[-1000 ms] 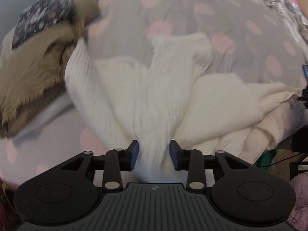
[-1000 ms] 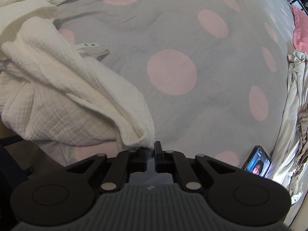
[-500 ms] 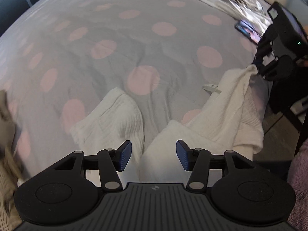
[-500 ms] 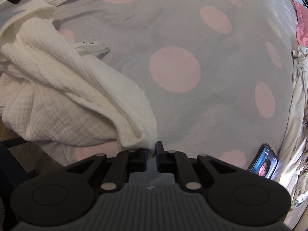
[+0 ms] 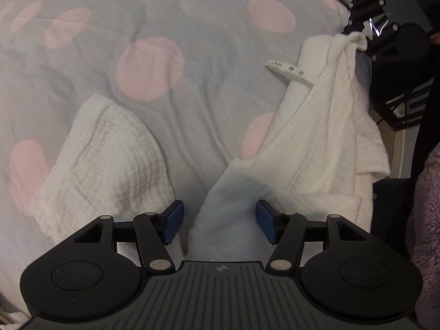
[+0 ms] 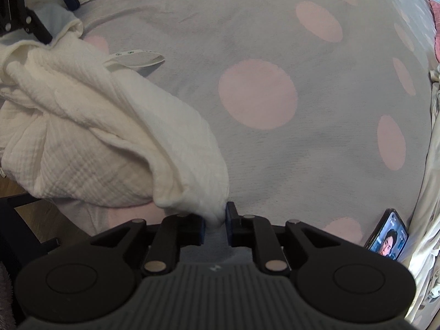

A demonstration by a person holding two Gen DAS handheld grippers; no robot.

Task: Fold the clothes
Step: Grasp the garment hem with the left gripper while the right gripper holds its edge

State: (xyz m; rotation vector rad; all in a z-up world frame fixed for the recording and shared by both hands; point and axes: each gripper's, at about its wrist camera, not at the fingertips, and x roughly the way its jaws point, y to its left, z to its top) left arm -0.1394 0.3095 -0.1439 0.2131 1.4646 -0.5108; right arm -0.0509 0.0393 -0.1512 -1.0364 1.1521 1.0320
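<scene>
A white crinkled garment (image 5: 316,137) lies on a grey bedspread with pink dots (image 5: 192,41). My left gripper (image 5: 218,221) is open, with a fold of the garment lying between its blue pads (image 5: 173,220). A cuffed end of the garment (image 5: 104,151) lies to its left. My right gripper (image 6: 215,224) is shut on a corner of the white garment (image 6: 110,126). It also shows in the left wrist view (image 5: 365,38), holding that corner up at the far right. A care label (image 6: 137,56) sticks out of the cloth.
A phone (image 6: 387,238) with a lit screen lies on the bed at the right, beside a pile of beige cloth (image 6: 429,192). The bed's edge and wooden floor (image 6: 16,189) are at the left. A fuzzy pink cloth (image 5: 423,233) is at the right.
My left gripper has opened wider and swung from the garment's middle toward the bed's right side. The right gripper has kept hold of the corner and barely moved.
</scene>
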